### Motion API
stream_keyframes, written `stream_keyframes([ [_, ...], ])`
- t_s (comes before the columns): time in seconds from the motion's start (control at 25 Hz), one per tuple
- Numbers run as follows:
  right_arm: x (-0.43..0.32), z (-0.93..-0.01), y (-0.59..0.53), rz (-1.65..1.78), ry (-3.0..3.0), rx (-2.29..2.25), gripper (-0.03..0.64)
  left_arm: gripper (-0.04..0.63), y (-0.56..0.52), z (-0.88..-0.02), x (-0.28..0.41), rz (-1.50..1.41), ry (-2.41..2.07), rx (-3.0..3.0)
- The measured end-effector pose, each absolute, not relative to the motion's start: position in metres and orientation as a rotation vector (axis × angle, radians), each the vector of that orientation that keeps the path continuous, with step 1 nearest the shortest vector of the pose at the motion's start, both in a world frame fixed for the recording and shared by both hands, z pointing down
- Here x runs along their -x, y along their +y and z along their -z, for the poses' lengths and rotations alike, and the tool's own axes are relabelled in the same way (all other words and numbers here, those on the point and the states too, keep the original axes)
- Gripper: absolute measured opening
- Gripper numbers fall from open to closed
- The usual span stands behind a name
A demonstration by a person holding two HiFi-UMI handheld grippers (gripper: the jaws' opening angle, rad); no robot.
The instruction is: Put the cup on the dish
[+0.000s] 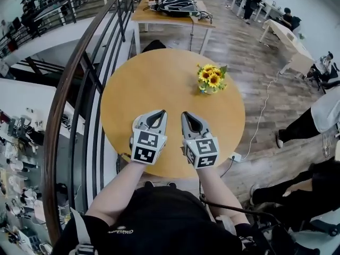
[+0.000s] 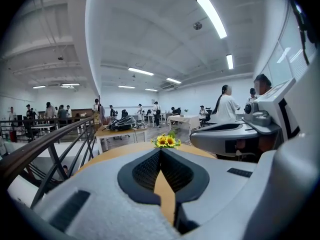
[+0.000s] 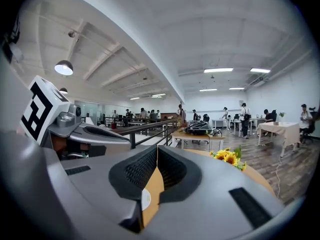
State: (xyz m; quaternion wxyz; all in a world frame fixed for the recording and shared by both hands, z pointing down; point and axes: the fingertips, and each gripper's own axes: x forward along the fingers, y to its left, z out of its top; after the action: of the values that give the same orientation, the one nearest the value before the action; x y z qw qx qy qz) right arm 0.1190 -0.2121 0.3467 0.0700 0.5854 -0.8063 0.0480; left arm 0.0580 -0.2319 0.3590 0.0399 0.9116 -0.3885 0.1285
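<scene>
No cup and no dish shows in any view. My left gripper (image 1: 155,113) rests low over the near part of the round wooden table (image 1: 159,78), jaws shut with nothing between them. In the left gripper view its tips (image 2: 161,152) meet in a line. My right gripper (image 1: 189,116) lies beside it, a little to the right, also shut and empty; in the right gripper view its tips (image 3: 157,149) touch. Each gripper shows at the edge of the other's view: the right gripper (image 2: 225,134) and the left gripper (image 3: 95,134).
A small pot of sunflowers (image 1: 211,79) stands on the table's far right part. A dark stair railing (image 1: 79,84) runs along the table's left side. Behind stands a wooden table with a backpack (image 1: 178,5). A power strip (image 1: 236,156) and cable lie on the floor at right; people sit nearby.
</scene>
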Motion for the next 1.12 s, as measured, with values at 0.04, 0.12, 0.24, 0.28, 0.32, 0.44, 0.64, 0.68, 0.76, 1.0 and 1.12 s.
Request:
stream_keyframes([
  [0.04, -0.119, -0.343, -0.211, -0.133, -2.428, -1.768, 0.006, 0.005, -0.231, -0.355, -0.061, -0.393, -1.185, -2.804],
  [0.12, -0.12, -0.338, -0.21, -0.118, -2.431, -1.777, 0.006, 0.005, -0.23, -0.35, -0.065, -0.382, -1.177, -2.821],
  [0.24, -0.121, -0.336, -0.209, -0.111, -2.432, -1.785, 0.006, 0.005, -0.23, -0.348, -0.069, -0.373, -1.171, -2.831],
  [0.28, -0.122, -0.336, -0.209, -0.113, -2.432, -1.787, 0.006, 0.005, -0.231, -0.348, -0.069, -0.372, -1.17, -2.832],
  [0.32, -0.122, -0.336, -0.209, -0.116, -2.431, -1.788, 0.006, 0.005, -0.231, -0.348, -0.069, -0.368, -1.171, -2.833],
  [0.44, -0.121, -0.336, -0.21, -0.125, -2.434, -1.779, 0.006, 0.005, -0.233, -0.35, -0.068, -0.357, -1.17, -2.825],
  [0.64, -0.121, -0.337, -0.212, -0.134, -2.435, -1.766, 0.006, 0.005, -0.234, -0.35, -0.067, -0.358, -1.174, -2.816],
  [0.68, -0.122, -0.337, -0.213, -0.134, -2.437, -1.764, 0.006, 0.005, -0.235, -0.351, -0.067, -0.356, -1.177, -2.817],
  [0.76, -0.121, -0.336, -0.214, -0.136, -2.444, -1.758, 0.006, 0.005, -0.235, -0.353, -0.067, -0.363, -1.176, -2.813],
  [1.0, -0.12, -0.337, -0.217, -0.146, -2.45, -1.746, 0.006, 0.005, -0.236, -0.353, -0.066, -0.375, -1.175, -2.806],
  [1.12, -0.119, -0.338, -0.219, -0.148, -2.453, -1.738, 0.006, 0.005, -0.238, -0.354, -0.066, -0.373, -1.18, -2.802],
])
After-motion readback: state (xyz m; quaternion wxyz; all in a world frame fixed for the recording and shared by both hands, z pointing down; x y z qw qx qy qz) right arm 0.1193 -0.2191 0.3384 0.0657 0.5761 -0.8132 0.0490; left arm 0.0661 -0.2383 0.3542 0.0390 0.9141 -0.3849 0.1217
